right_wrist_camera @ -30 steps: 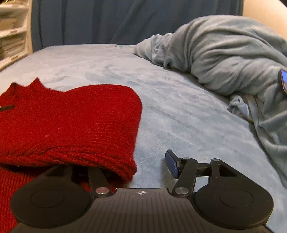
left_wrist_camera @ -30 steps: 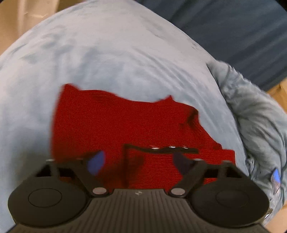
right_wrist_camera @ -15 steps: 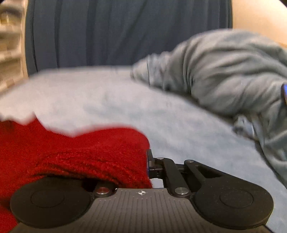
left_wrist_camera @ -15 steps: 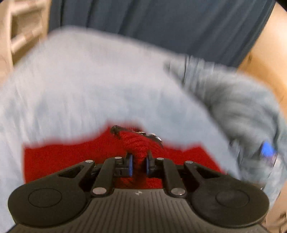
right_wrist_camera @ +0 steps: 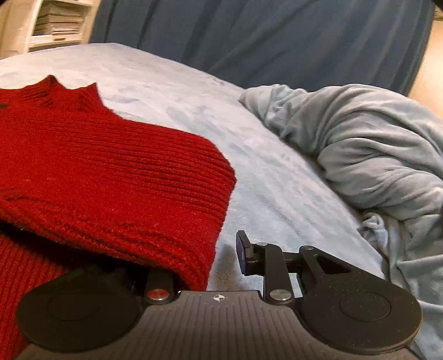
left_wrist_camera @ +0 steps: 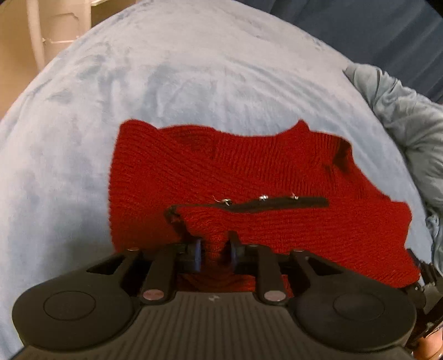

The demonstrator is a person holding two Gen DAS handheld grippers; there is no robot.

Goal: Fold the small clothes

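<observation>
A red knitted garment (left_wrist_camera: 249, 177) is spread on a bed covered by a pale blue plush blanket (left_wrist_camera: 193, 69). A black strip with small metal fasteners (left_wrist_camera: 260, 200) is seen running across the knit in the left wrist view. Near the lower edge of the garment, a raised fold of the knit is caught between the jaws of the left gripper (left_wrist_camera: 214, 253); the jaws have just been opening a little after a tighter squeeze, yet the red fabric is still seen pinched between the two pads. In the right wrist view, a folded-over layer of the garment (right_wrist_camera: 110, 180) is draped over the left-hand finger of the right gripper (right_wrist_camera: 218, 257), which is hidden beneath the knit. The other finger (right_wrist_camera: 243, 256) is seen standing clear of the fabric, with a strip of blanket showing between it and the knit edge; these jaws have just been opening and are apart. A crumpled grey-blue blanket (right_wrist_camera: 360, 144) is heaped on the bed to the right, well apart from the garment. A dark blue curtain (right_wrist_camera: 263, 36) hangs behind the bed, and shelves (right_wrist_camera: 55, 22) are visible at the upper left.
</observation>
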